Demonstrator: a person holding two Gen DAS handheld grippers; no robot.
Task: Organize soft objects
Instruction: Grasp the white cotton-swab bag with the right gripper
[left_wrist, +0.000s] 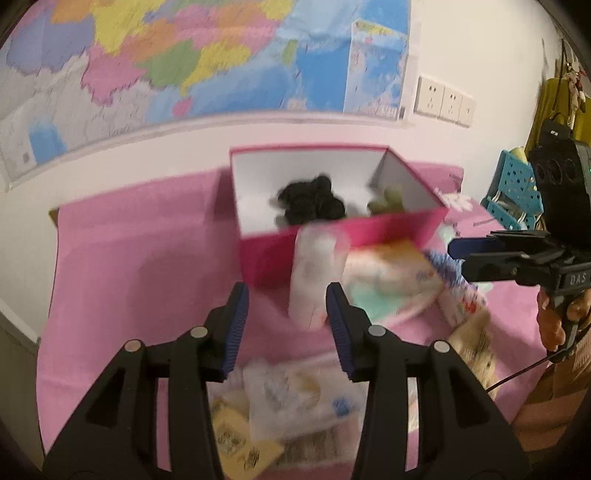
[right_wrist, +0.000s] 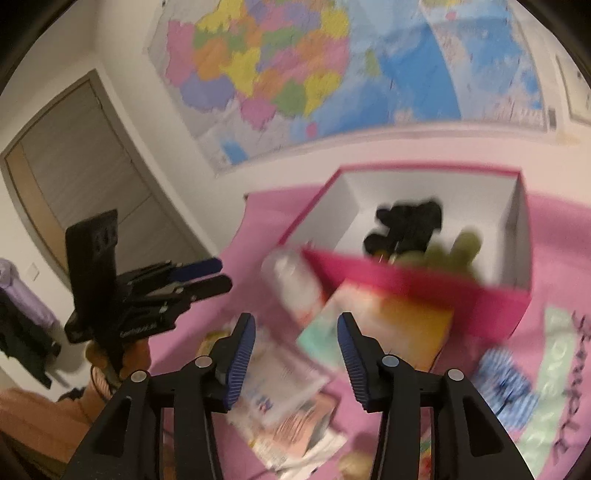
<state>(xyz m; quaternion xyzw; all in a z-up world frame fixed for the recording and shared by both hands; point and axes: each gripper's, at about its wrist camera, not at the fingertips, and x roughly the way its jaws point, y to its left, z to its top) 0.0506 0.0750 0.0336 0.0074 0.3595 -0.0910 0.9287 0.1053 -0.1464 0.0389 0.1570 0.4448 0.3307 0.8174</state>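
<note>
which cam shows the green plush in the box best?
Right wrist: the green plush shows more of its body beside the black plush. In the left wrist view, the green plush sits half hidden behind the pink box wall.

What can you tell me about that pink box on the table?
The pink box is open-topped with no lid in view, seemingly cardboard, pink outside and white inside. It sits upright on the pink cloth near the wall. Inside lie a black fuzzy item and a greenish one. A pale wrapped roll and soft packets lean against its front.

Left gripper (left_wrist: 287, 325) fingers spread before pink box (left_wrist: 332, 236), nothing gripped.
</note>
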